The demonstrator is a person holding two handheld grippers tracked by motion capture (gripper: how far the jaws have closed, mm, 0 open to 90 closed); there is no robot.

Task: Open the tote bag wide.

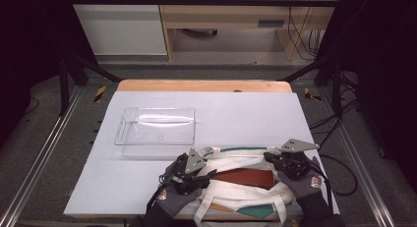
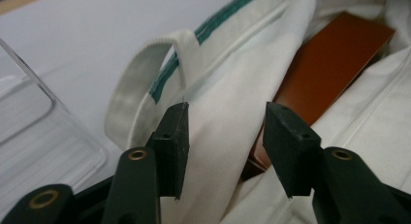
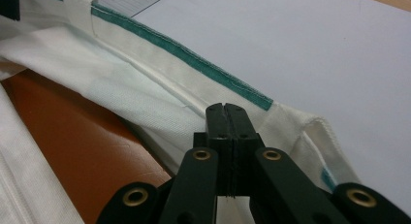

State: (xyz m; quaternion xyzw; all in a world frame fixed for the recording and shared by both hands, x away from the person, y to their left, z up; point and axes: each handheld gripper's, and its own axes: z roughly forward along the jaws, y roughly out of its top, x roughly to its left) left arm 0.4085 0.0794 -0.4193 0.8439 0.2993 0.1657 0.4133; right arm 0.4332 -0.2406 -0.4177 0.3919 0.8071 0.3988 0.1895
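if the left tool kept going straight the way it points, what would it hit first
Most likely the white bag's cloth, a fold of which already lies between the open jaws of the left tool. Just past that fold sits the brown flat thing inside the bag, though depth is hard to judge.

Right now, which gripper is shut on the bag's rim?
The right gripper: its jaws pinch the tote bag rim, while the left gripper stands open around fabric.
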